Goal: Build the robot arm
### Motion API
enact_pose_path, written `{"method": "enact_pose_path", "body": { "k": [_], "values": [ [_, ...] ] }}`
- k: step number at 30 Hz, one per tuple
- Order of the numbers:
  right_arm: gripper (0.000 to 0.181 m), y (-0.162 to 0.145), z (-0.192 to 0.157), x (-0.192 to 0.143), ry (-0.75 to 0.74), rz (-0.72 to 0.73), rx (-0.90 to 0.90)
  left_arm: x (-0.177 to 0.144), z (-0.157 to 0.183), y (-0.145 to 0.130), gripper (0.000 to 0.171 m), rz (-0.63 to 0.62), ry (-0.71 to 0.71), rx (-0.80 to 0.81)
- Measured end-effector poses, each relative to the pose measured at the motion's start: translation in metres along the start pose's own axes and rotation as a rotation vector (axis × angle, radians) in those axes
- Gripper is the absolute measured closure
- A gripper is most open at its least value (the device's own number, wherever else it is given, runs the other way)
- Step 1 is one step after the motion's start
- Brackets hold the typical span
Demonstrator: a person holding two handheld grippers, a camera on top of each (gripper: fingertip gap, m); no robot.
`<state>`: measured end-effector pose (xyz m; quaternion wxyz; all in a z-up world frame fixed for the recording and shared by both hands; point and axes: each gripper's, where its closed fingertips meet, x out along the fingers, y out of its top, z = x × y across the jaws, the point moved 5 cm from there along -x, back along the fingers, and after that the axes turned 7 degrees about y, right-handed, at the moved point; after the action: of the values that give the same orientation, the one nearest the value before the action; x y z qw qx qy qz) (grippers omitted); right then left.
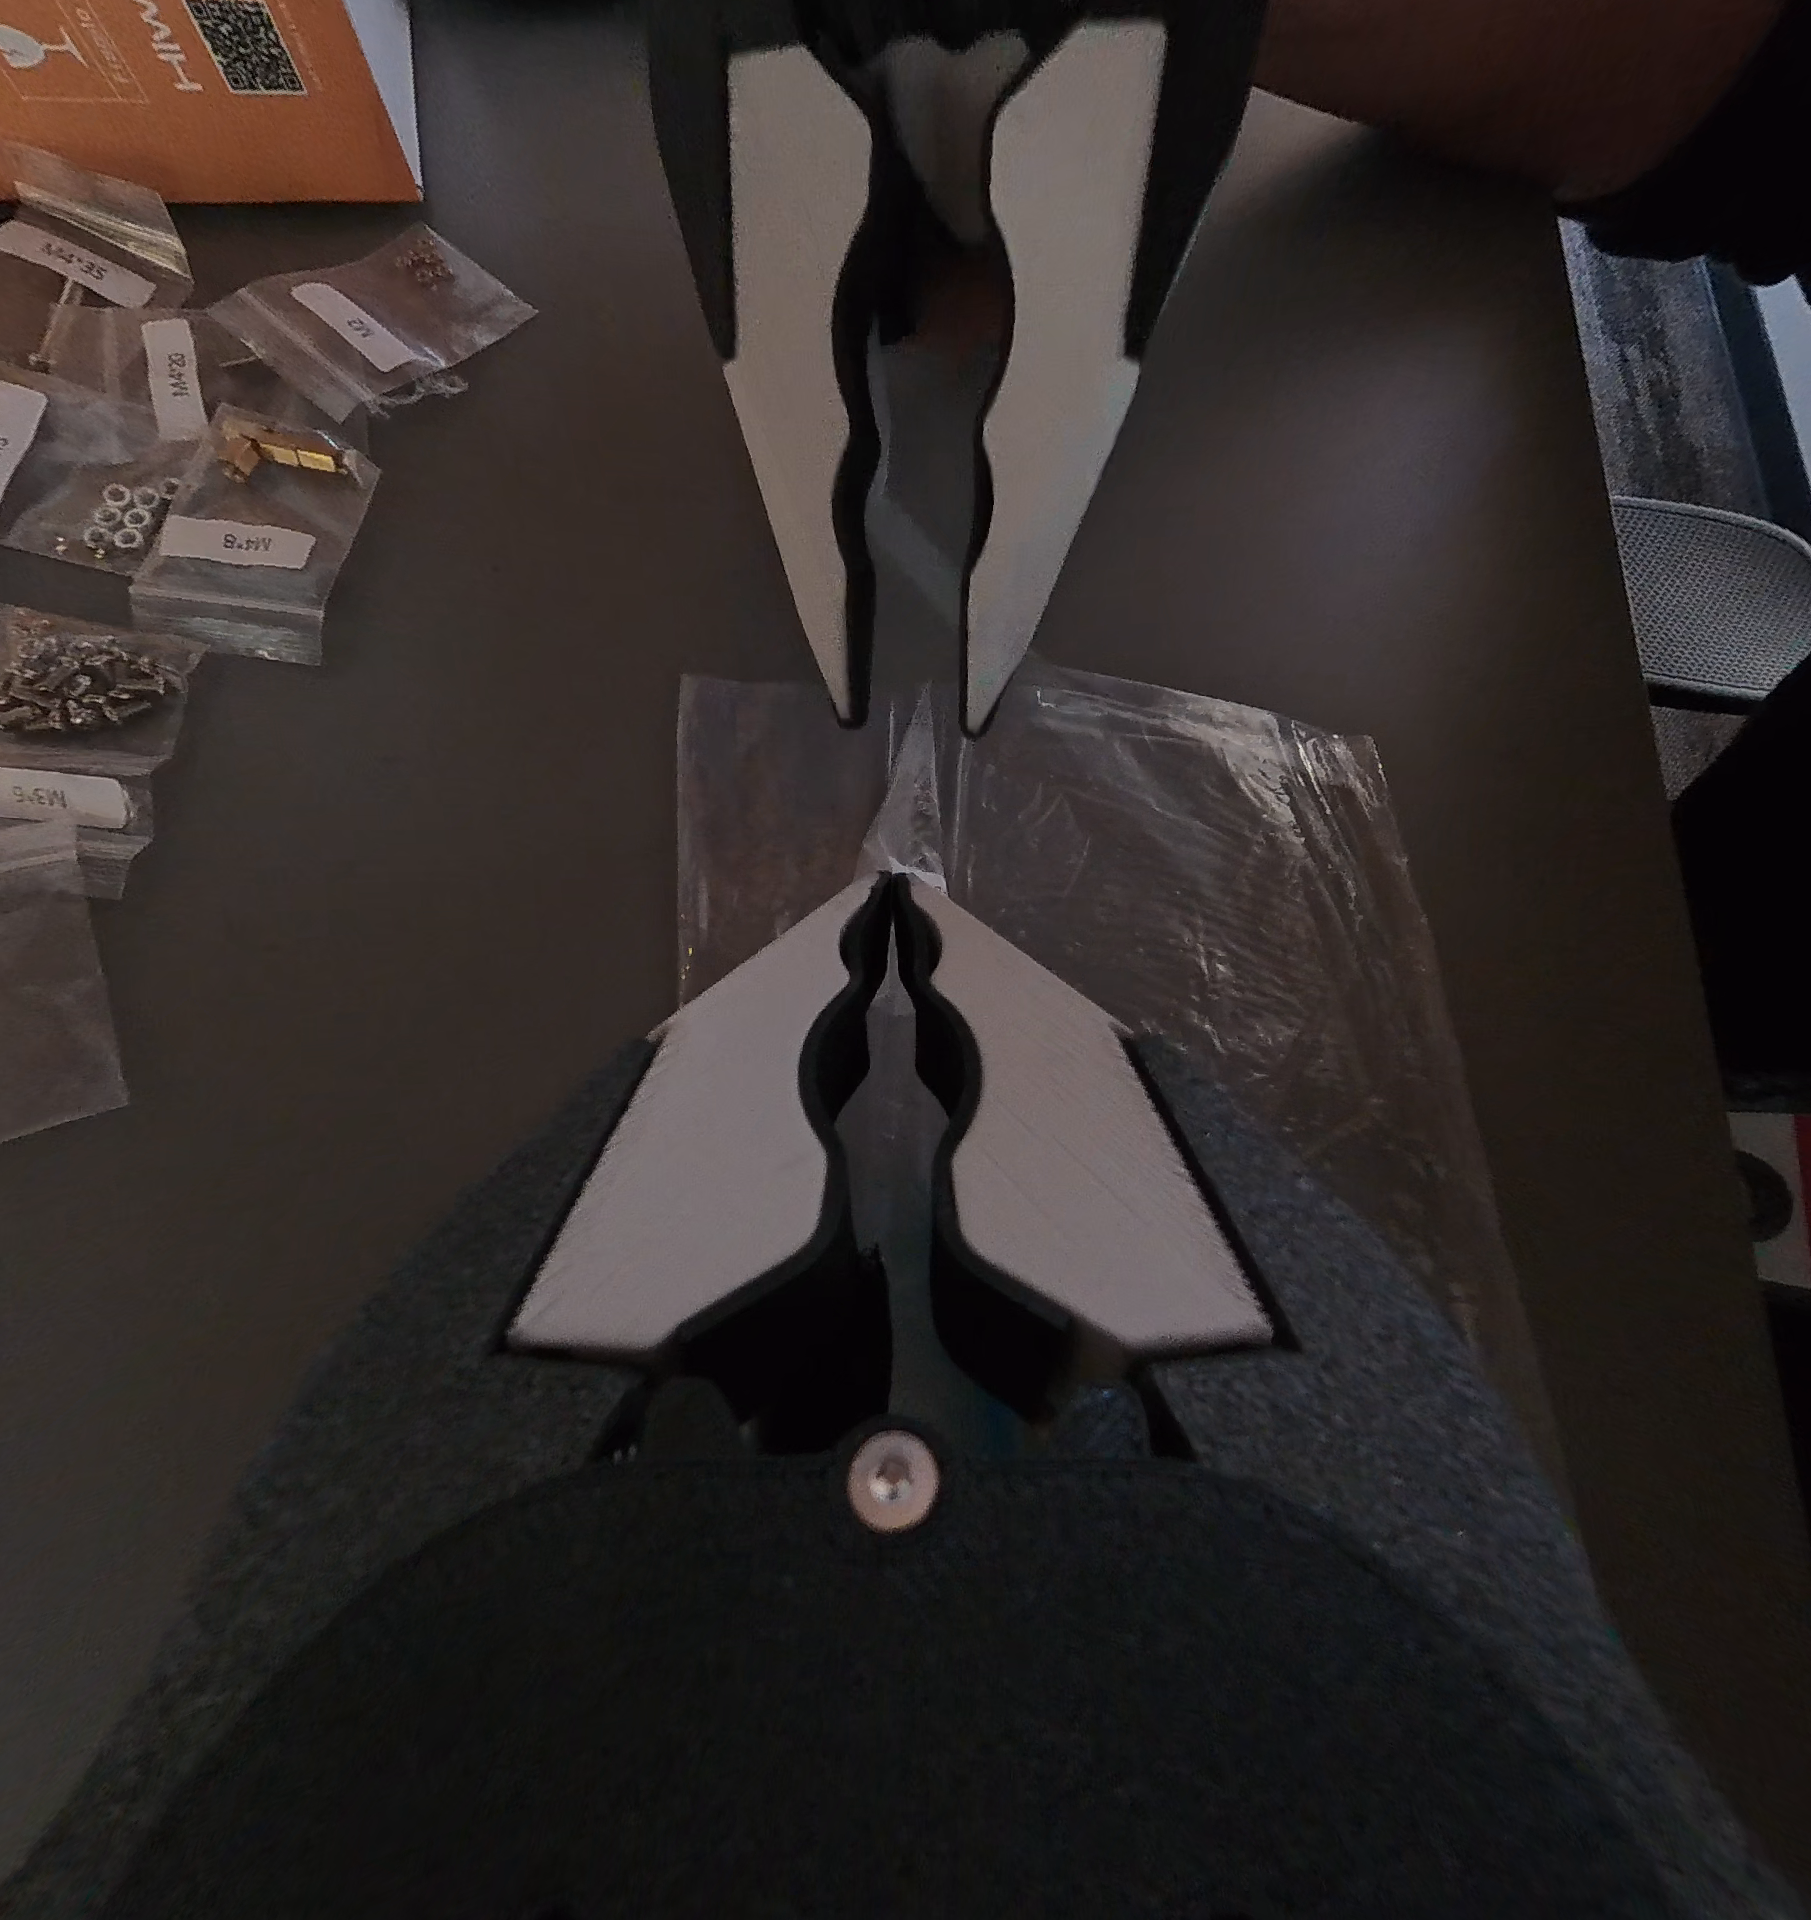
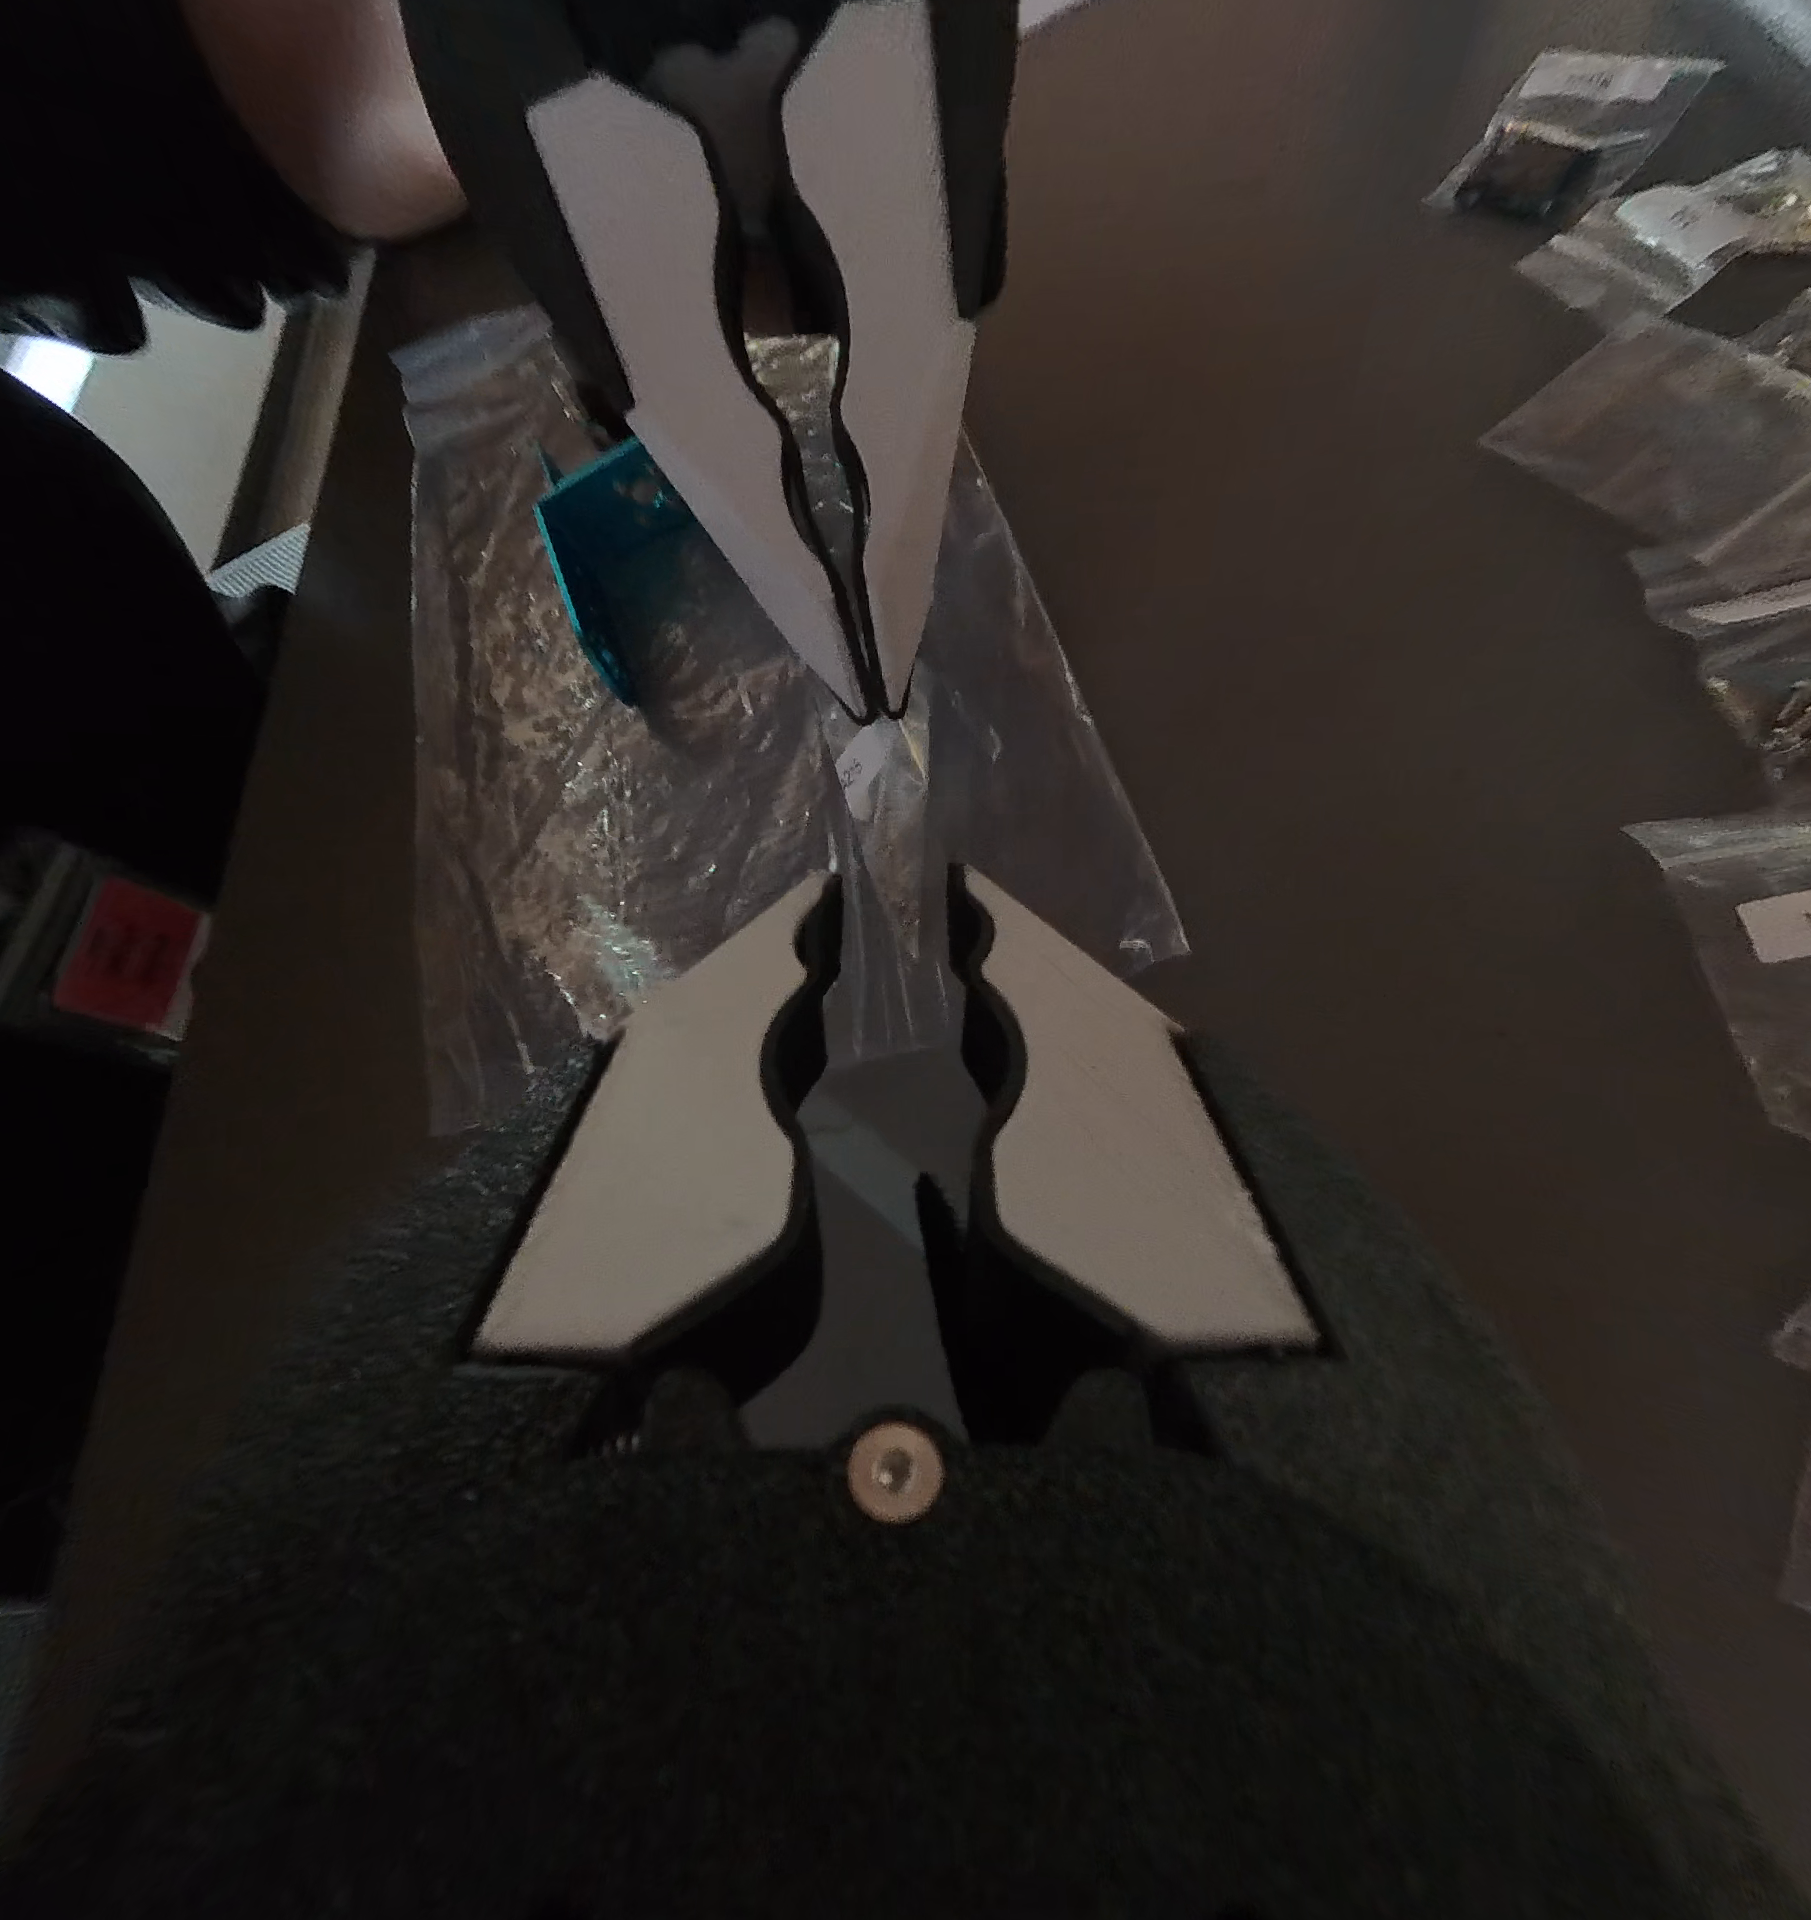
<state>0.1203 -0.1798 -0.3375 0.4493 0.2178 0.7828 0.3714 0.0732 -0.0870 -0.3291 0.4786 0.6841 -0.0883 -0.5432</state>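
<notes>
The left hand-held gripper [image 1: 893,883] is clenched on a raised fold of a clear bag [image 1: 1140,883], at the middle of the bag. The bag lies flat on the dark table [image 1: 465,935], and only the pinched ridge stands up from it. The right hand-held gripper [image 2: 896,894] comes from the opposite side of the bag. Its fingers are released, with a gap between them, and the same ridge of film passes through that gap. I cannot tell if the pads touch the film.

Inside the bag, on the side away from the pile of small bags [image 1: 101,520], there is a blue part [image 2: 594,520]. It looks like a stiff box of metal or plastic. A small white label [image 2: 865,774] sits on the ridge, between the two grippers.

I judge the film to be very light, thin, soft and slippery. It will wrinkle and slide, so a firm pinch on a fold is the good place to hold. The blue part gives nearly all the weight, so the bag will probably hang toward that side when lifted.
</notes>
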Motion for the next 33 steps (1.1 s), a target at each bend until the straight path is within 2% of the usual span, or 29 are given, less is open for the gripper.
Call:
{"method": "enact_pose_path", "body": {
  "k": [2, 4, 5, 9, 14, 30, 33],
  "values": [
    [0.166, 0.0, 0.0, 0.003, -0.016, -0.009, -0.009, -0.002, -0.002, 0.002, 0.171, 0.014, 0.007, -0.004],
    [0.181, 0.003, 0.003, 0.002, -0.047, 0.007, -0.018, -0.003, -0.003, 0.002, 0.171, 0.02, -0.001, -0.016],
    [0.181, 0.005, 0.003, 0.0, -0.051, 0.02, -0.016, -0.004, -0.004, 0.002, 0.171, 0.023, 0.0, -0.019],
    [0.181, 0.013, 0.002, -0.006, -0.048, 0.082, -0.015, -0.003, -0.004, 0.001, 0.171, 0.024, 0.002, -0.013],
    [0.181, 0.013, -0.002, -0.007, -0.047, 0.078, -0.031, -0.001, -0.003, -0.001, 0.171, 0.019, 0.008, 0.01],
    [0.181, -0.002, 0.006, -0.006, -0.064, -0.013, -0.003, 0.006, 0.003, 0.001, 0.171, 0.04, -0.008, 0.001],
    [0.167, -0.002, 0.005, -0.006, -0.042, -0.008, -0.001, 0.007, 0.004, 0.002, 0.171, 0.034, 0.006, 0.02]
  ]
}}
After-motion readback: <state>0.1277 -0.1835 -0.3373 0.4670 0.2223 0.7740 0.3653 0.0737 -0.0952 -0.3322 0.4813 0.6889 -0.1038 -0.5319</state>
